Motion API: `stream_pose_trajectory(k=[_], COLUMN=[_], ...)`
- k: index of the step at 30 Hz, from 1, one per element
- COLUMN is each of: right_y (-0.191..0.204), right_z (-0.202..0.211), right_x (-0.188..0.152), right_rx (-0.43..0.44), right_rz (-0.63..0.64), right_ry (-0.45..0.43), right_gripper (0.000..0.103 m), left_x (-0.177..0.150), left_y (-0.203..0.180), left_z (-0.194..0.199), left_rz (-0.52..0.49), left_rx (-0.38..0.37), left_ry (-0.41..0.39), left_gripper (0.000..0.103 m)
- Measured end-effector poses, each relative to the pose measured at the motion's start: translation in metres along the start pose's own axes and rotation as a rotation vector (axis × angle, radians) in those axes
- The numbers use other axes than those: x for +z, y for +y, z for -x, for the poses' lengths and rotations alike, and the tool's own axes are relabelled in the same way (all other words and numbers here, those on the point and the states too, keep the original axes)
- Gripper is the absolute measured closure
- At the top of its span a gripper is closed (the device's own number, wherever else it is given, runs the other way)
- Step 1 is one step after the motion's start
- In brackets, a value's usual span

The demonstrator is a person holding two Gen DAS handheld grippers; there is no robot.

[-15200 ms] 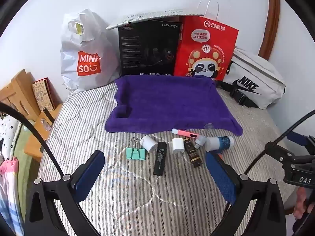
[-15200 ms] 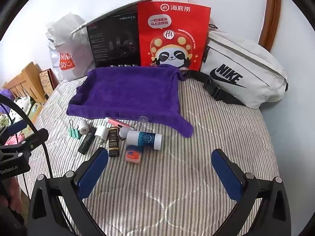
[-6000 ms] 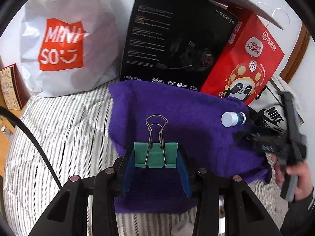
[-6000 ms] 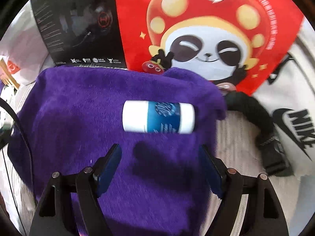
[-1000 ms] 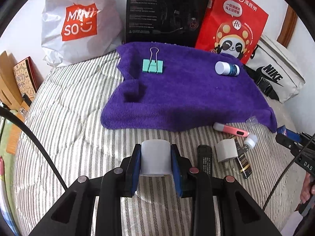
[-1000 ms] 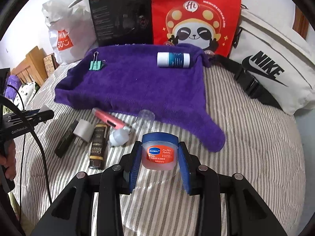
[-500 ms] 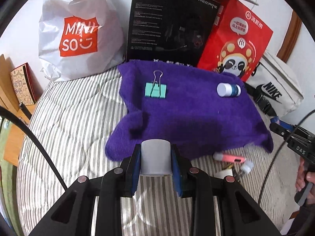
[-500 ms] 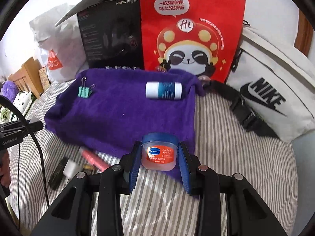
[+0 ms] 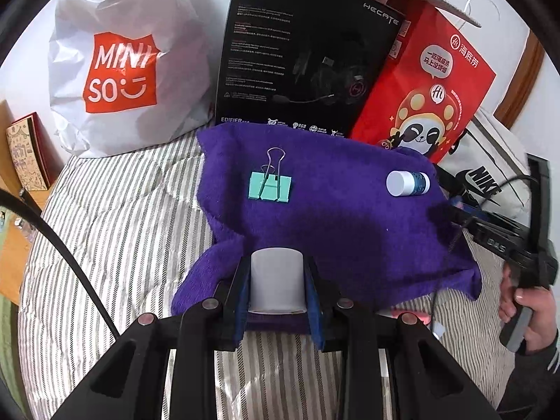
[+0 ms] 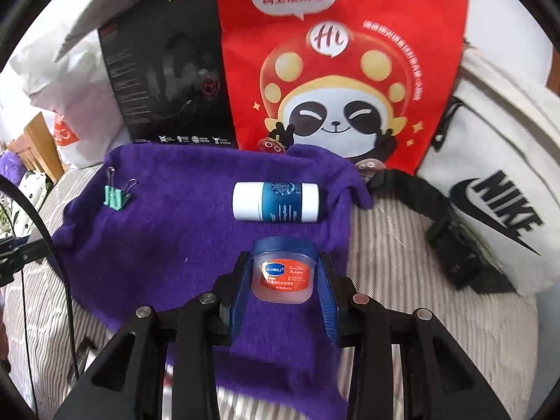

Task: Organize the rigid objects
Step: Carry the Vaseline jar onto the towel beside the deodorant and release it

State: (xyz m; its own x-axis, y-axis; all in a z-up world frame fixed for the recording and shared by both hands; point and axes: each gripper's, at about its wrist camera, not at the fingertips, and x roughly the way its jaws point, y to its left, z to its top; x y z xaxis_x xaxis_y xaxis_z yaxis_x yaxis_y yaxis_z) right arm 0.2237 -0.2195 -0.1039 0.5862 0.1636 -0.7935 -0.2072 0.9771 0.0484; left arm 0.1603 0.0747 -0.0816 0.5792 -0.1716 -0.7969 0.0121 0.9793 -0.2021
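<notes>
My left gripper (image 9: 277, 281) is shut on a white tape roll (image 9: 276, 280), held above the near left edge of the purple towel (image 9: 343, 210). My right gripper (image 10: 282, 276) is shut on a small jelly jar (image 10: 282, 273) with a blue lid and orange label, held over the towel (image 10: 175, 231) just in front of the white and blue bottle (image 10: 275, 201). A green binder clip (image 9: 270, 187) and the bottle (image 9: 407, 182) lie on the towel. The clip also shows in the right wrist view (image 10: 114, 196).
A white Miniso bag (image 9: 122, 70), a black headset box (image 9: 301, 56), a red panda bag (image 10: 336, 63) and a white Nike bag (image 10: 497, 182) stand behind the towel on the striped bed (image 9: 115, 231). A pink pen (image 9: 406, 315) lies by the towel's near edge.
Both grippers moved forward toward the towel with their objects held. The loose items on the bed have dropped out of view below the grippers.
</notes>
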Motion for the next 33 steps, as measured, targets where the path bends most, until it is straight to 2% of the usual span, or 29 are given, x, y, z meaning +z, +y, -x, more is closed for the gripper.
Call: stream_pose_trajectory(k=[11, 18, 21, 23, 27, 30, 32, 33], right_y=[0.002, -0.002, -0.001, 0.003, 0.01, 0.009, 0.007, 0.006], right_z=[-0.054, -0.063, -0.063, -0.061, -0.05, -0.039, -0.027, -0.022], right_x=[0.014, 0.012, 0.01, 0.009, 0.005, 0.0, -0.003, -0.004], right_rx=[0.006, 0.023, 0.031, 0.052, 0.019, 0.032, 0.025, 0.02], right_rz=[0.001, -0.025, -0.012, 0.003, 0.025, 0.041, 0.033, 0.032], right_ry=[0.103, 0.119, 0.116, 0.126, 0.128, 0.129, 0.125, 0.119], right_gripper=[0.067, 0.066, 0.058, 0.047, 0.042, 0.041, 0.034, 0.034], left_x=[0.002, 0.002, 0.002, 0.001, 0.001, 0.002, 0.004, 0.005], left_y=[0.005, 0.004, 0.005, 0.005, 0.006, 0.004, 0.002, 0.001], left_z=[-0.013, -0.019, -0.018, -0.018, -0.02, -0.024, -0.029, -0.031], left_rz=[0.019, 0.006, 0.014, 0.016, 0.019, 0.015, 0.012, 0.012], left_rx=[-0.014, -0.012, -0.018, -0.016, -0.019, -0.03, -0.037, -0.04], left_ry=[0.021, 0.039, 0.036, 0.034, 0.033, 0.031, 0.033, 0.032], left_gripper=[0.076, 0.076, 0.076, 0.076, 0.076, 0.076, 0.076, 0.076])
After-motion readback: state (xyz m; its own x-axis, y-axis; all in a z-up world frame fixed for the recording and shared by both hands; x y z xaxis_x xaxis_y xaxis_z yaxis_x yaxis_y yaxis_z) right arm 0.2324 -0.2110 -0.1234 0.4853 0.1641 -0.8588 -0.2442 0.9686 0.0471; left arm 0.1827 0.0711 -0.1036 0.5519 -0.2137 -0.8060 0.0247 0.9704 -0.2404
